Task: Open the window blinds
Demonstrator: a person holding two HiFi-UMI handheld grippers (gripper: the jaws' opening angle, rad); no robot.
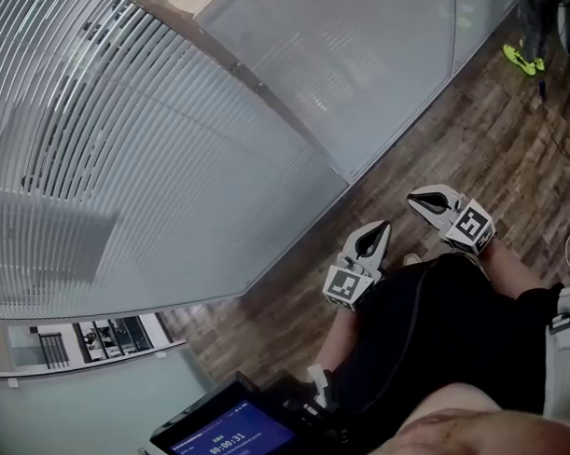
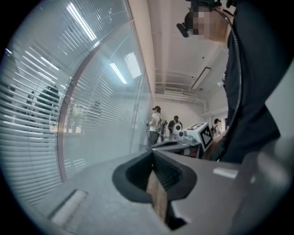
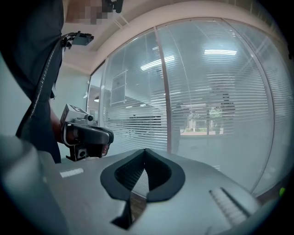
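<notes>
Grey-white slats of the window blinds [image 1: 124,162] hang lowered behind glass panels, and the view beyond shows in thin strips between them. A wood-plank floor [image 1: 450,141] runs along the foot of the blinds. The left gripper [image 1: 383,230] and right gripper [image 1: 415,199] are held low over that floor, clear of the blinds, tips near each other. Both pairs of jaws are clenched on nothing. Each gripper carries a cube with black-and-white square markers. Farther from the blinds, a dark screen [image 1: 232,438] shows 00:00:31; its smaller line is unreadable.
</notes>
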